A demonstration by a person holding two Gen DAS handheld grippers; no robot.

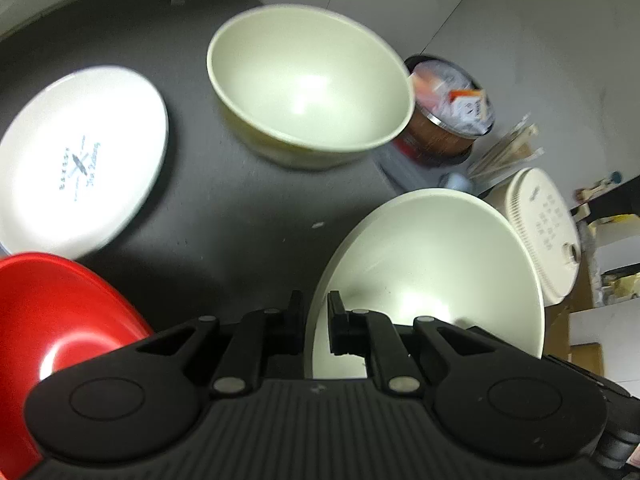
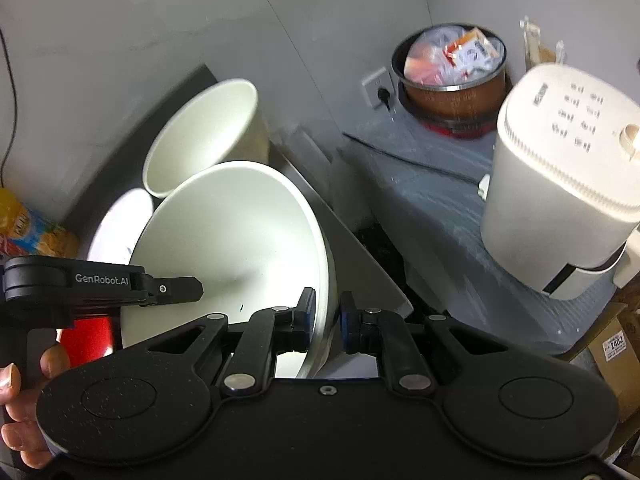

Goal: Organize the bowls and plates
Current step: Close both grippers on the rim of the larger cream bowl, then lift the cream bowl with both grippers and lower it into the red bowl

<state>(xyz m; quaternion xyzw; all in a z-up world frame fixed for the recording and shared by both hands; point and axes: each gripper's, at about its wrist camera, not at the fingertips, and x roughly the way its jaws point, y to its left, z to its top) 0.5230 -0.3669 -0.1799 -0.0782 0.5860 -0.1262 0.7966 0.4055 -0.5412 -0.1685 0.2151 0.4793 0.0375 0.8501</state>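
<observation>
Both grippers clamped on one cream bowl's rim.

Left gripper [image 1: 316, 312] pinches near rim of cream bowl [image 1: 432, 264]; right gripper [image 2: 326, 316] pinches its opposite rim. Second bowl [image 1: 308, 80], white plate [image 1: 80, 160], red bowl [image 1: 48, 312] rest on bench [image 1: 224, 208].

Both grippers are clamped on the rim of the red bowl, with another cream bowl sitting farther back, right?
Not the red bowl. In both wrist views the left gripper and right gripper clamp the near cream bowl. The other cream bowl does sit farther back.
</observation>
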